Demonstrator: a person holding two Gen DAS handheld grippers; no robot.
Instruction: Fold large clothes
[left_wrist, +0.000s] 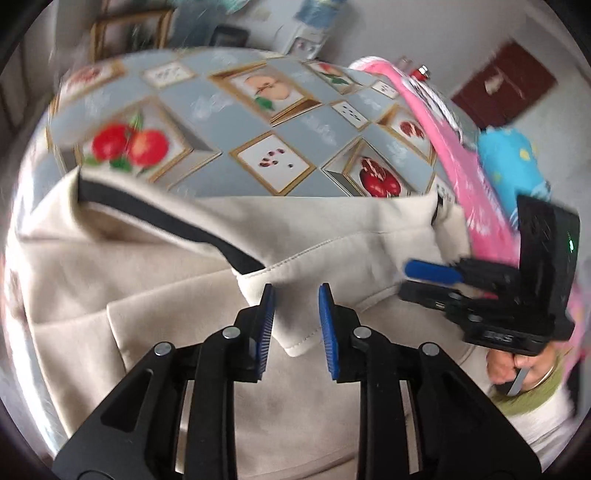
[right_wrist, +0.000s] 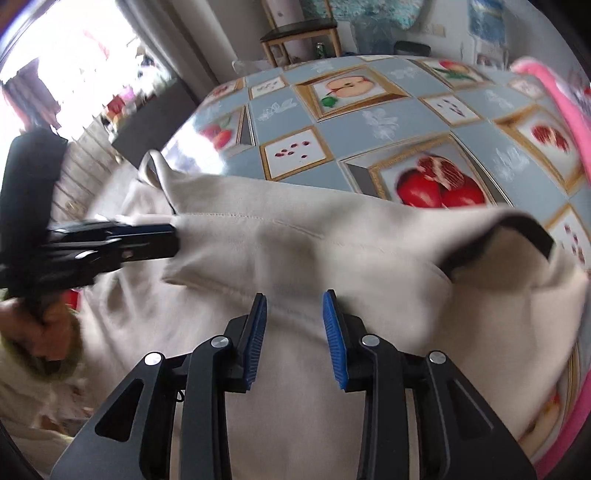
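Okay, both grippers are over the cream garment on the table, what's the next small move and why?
Probably lower the left gripper and close it on the cream garment's stitched folded corner. Its jaws stand open with that corner lying between them, unpinched; the right gripper is open too, so nothing is held yet.

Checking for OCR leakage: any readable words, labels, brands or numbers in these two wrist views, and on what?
Nothing reads cleanly.
Right gripper body: pale lettering on its lower edge, too blurred to read.
Pink bag: white print, blurred.
Tablecloth: fruit pictures only, no words.
Cream garment: no label in view.
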